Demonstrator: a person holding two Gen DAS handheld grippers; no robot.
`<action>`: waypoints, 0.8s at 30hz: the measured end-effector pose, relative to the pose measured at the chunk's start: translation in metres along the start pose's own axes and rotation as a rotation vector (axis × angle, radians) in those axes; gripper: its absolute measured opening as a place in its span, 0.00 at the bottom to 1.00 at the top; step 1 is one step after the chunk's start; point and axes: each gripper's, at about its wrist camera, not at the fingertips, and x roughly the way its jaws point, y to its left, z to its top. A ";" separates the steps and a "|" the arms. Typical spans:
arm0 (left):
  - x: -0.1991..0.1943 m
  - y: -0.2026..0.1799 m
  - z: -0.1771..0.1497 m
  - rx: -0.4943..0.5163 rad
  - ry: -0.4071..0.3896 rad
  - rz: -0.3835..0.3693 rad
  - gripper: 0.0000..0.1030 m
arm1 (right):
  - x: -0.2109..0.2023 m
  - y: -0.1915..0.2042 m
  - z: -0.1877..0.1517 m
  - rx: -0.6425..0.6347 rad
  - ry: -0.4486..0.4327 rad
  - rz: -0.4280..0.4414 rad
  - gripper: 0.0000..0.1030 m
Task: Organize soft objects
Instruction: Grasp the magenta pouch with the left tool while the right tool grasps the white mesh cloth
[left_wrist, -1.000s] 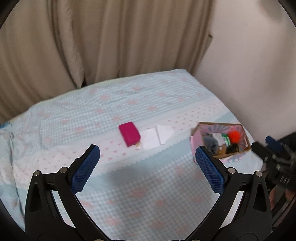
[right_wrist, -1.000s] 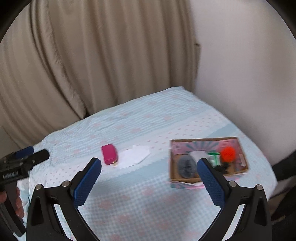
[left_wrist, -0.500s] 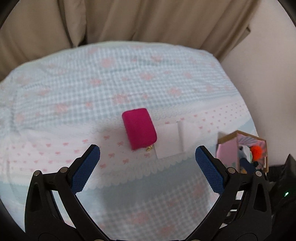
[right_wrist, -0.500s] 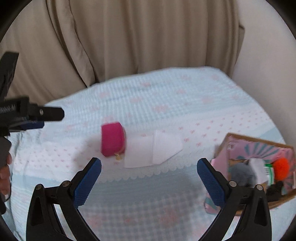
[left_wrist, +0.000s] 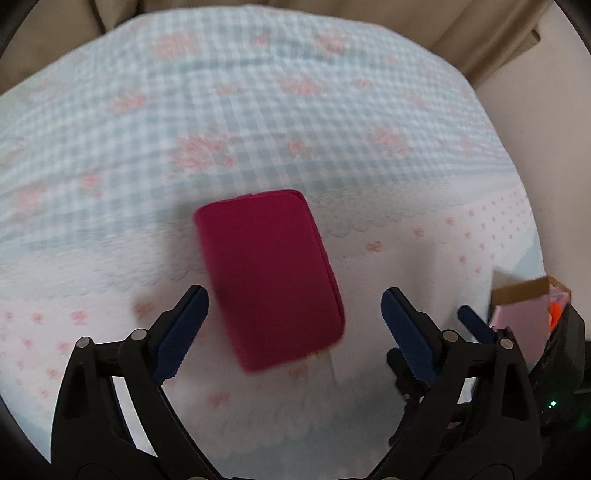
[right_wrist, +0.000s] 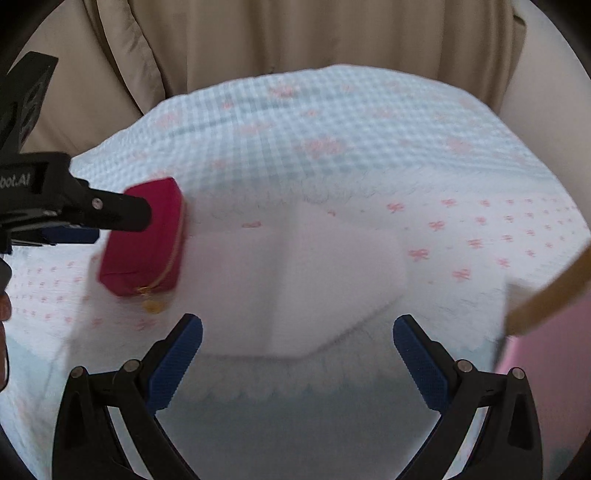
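Note:
A magenta zip pouch (left_wrist: 269, 277) lies on the bedspread (left_wrist: 295, 110). My left gripper (left_wrist: 295, 328) hangs close over it, and its jaws are closing; the pouch's near end sits between the blue pads without either touching it. A white folded cloth (right_wrist: 306, 280) lies flat just right of the pouch (right_wrist: 144, 240). My right gripper (right_wrist: 295, 354) stands open just short of the cloth's near edge, nothing between its fingers. The right wrist view shows a left gripper finger (right_wrist: 110, 210) over the pouch.
A cardboard box with a pink wall (left_wrist: 524, 314) holding small items stands at the right on the bed; its edge (right_wrist: 546, 302) is near my right gripper. Beige curtains (right_wrist: 295, 37) hang behind the bed. A hand shows at the left edge (right_wrist: 4, 306).
Both grippers have dropped steeply toward the bed, so pouch and cloth fill the views. The left jaws have narrowed a little around the pouch's near end.

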 end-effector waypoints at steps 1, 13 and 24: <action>0.008 0.001 0.001 -0.006 0.003 0.000 0.90 | 0.009 -0.001 0.001 0.002 0.009 0.021 1.00; 0.027 -0.007 -0.001 0.090 -0.028 0.089 0.64 | 0.023 0.024 0.006 -0.104 -0.066 0.004 0.61; -0.003 0.004 -0.018 0.094 -0.077 0.083 0.48 | 0.017 0.039 0.005 -0.126 -0.057 0.028 0.12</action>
